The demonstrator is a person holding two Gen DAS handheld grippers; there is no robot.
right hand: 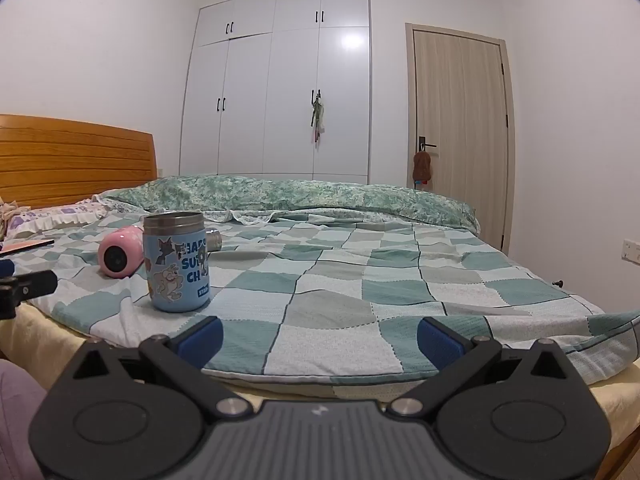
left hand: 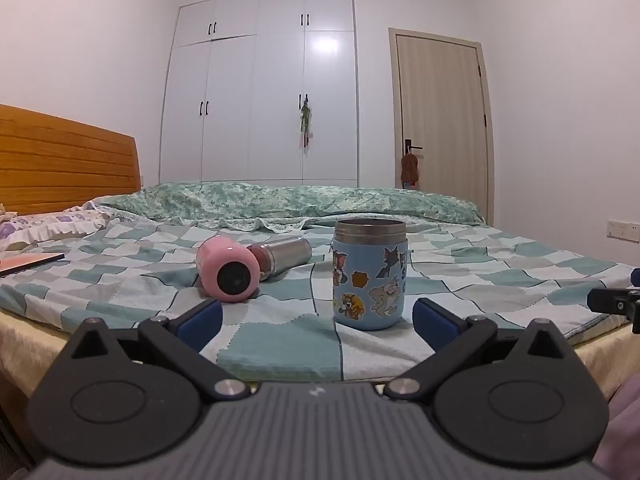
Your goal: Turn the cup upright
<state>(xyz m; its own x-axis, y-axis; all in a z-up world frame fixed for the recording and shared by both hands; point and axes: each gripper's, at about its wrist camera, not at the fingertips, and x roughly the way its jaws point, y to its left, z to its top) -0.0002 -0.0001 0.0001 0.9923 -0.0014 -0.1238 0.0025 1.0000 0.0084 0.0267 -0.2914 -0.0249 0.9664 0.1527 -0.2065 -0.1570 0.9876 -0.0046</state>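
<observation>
A light blue cartoon cup (left hand: 369, 274) with a steel rim stands upright, mouth up, on the checked bedspread (left hand: 280, 344). It also shows in the right wrist view (right hand: 177, 262). A pink flask (left hand: 229, 276) lies on its side to its left, base toward me, with a steel part (left hand: 286, 256) behind it. The pink flask shows in the right wrist view (right hand: 120, 258) too. My left gripper (left hand: 318, 320) is open and empty, just short of the cup. My right gripper (right hand: 319, 338) is open and empty, to the right of the cup.
The bed's near edge (left hand: 48, 344) runs just in front of both grippers. A green quilt (left hand: 280, 200) lies rolled along the far side. A wooden headboard (left hand: 64, 156), pillow (left hand: 36, 224) and flat book (left hand: 28, 262) are at the left. A wardrobe (left hand: 264, 88) and door (left hand: 440, 108) stand behind.
</observation>
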